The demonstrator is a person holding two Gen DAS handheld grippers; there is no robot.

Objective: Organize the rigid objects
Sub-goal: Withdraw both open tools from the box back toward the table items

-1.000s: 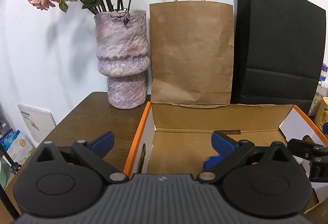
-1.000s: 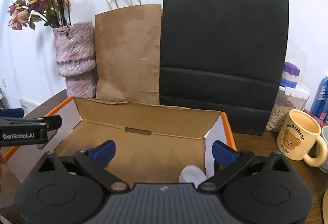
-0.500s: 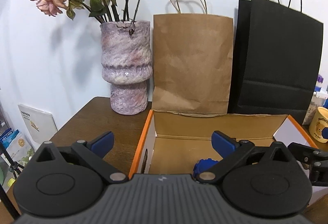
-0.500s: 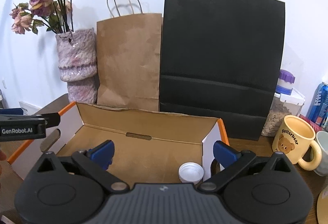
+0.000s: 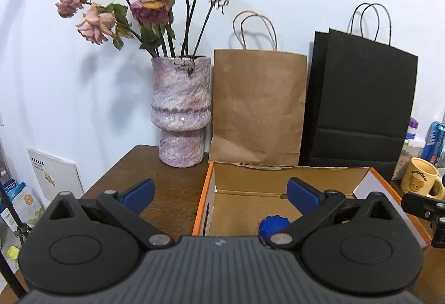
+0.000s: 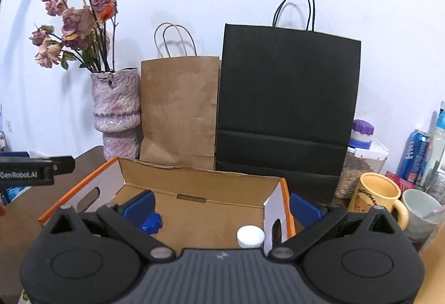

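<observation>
Both jaws stand spread wide with nothing between the blue pads. The left gripper (image 5: 219, 192) hangs above the box's left wall, one pad over the bare table (image 5: 172, 179), the other over the box floor. The right gripper (image 6: 222, 206) straddles the box's right wall, its left pad inside and its right pad outside.

The box (image 6: 200, 181) is corrugated cardboard, brown inside, white outside with orange rims and oval hand slots in its end walls; its rear flap stands up. On its floor lie two things: a blue knob (image 5: 274, 223) with a ridged edge, just below the left gripper's right pad, and a round white cap (image 6: 250, 236) in the right-hand corner, just inside the right gripper's right pad.

Beyond the jaws, against the wall, stand a mottled pink glazed vase (image 5: 180, 109) of dried roses, a creased brown paper bag (image 5: 258, 106) with twisted handles, and a matte black paper bag (image 6: 286, 101). Right of the right gripper sits a yellow mug (image 6: 375, 195) with a bear print.
</observation>
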